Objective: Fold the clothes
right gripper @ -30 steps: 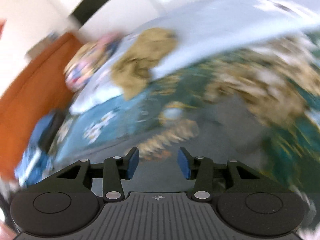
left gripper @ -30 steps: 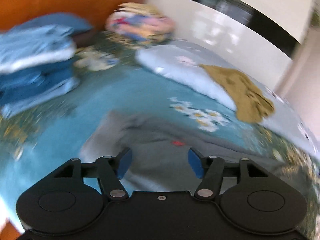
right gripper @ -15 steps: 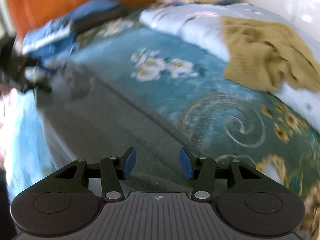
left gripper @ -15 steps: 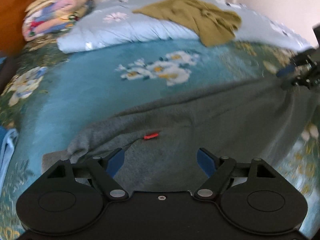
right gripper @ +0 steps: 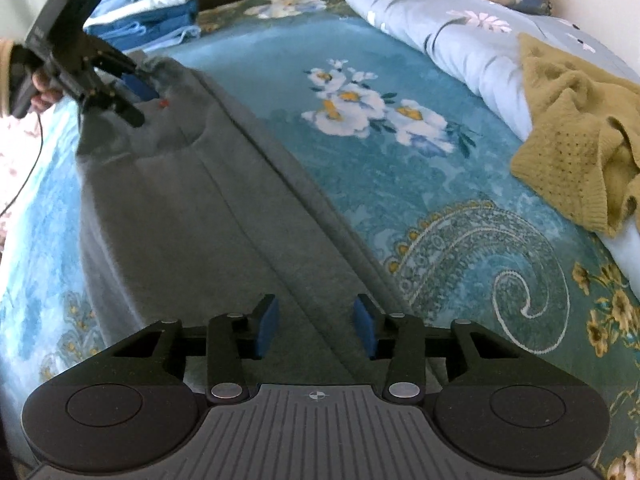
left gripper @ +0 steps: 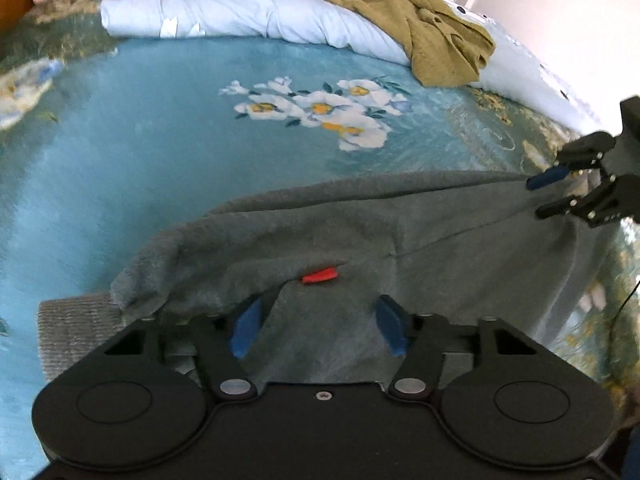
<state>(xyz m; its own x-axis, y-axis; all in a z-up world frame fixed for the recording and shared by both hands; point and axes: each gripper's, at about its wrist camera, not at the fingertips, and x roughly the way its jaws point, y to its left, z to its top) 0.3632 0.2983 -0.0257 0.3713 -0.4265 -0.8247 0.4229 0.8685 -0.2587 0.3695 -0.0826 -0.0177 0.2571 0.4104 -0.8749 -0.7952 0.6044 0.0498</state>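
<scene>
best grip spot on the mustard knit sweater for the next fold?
Likely the ribbed hem of the mustard knit sweater, approached from the open blue bedspread side. That edge hangs free off the pale blue duvet; the rest lies bunched on it.

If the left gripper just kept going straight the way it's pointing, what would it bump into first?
Most likely the grey garment right ahead of the left gripper, near its small red tag. Beyond lies the blue flowered bedspread; depth is hard to judge.
</scene>
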